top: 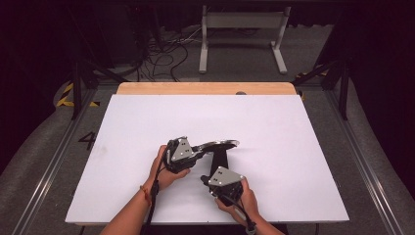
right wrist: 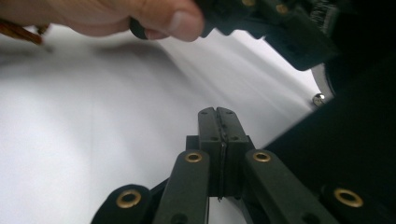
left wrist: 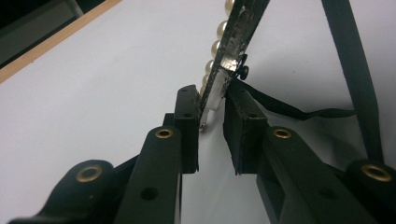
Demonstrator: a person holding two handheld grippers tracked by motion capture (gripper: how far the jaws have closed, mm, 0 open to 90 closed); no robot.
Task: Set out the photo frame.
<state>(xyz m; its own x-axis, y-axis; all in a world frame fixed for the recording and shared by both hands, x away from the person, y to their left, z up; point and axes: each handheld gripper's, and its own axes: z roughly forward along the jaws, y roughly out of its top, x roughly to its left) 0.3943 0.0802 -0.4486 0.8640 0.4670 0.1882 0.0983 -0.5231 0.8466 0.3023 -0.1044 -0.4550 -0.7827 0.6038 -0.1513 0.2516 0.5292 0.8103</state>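
Gripping the end of a pearl-edged strip (left wrist: pixel 223 70), the left gripper (left wrist: pixel 211 122) has its two pads set against the strip's flat metal faces, one on each side. In the left gripper view the strip stands on edge and runs up and away from the jaws. A row of pearls (left wrist: pixel 215 49) lines its left edge, and a small dark screw (left wrist: pixel 242 71) sits on its right. A narrow black strap (left wrist: pixel 299 112) trails from beside the right pad across the white table (left wrist: pixel 116 84), and a wider black band (left wrist: pixel 352 60) crosses the upper right of that view.

In the high view the left gripper (top: pixel 205 149) lies near the table's middle, held by the left hand (top: pixel 164 171), with the strip (top: pixel 222 144) reaching to the right from its jaws and held just above the white sheet (top: pixel 147 127). A black strap (top: pixel 220 159) hangs from the strip toward the right gripper (top: pixel 208 177), which sits just below it, held in the right hand (top: pixel 244 198) near the table's front edge.

The right gripper (right wrist: pixel 217 116) has its pads pressed flat together, face to face. A thin dark edge shows along the seam between them, but I cannot tell whether it is strap or only the pads. In the right gripper view, black material (right wrist: pixel 355 140) lies close to the right of the jaws, and the left hand (right wrist: pixel 140 16) and its gripper (right wrist: pixel 280 28) show above.
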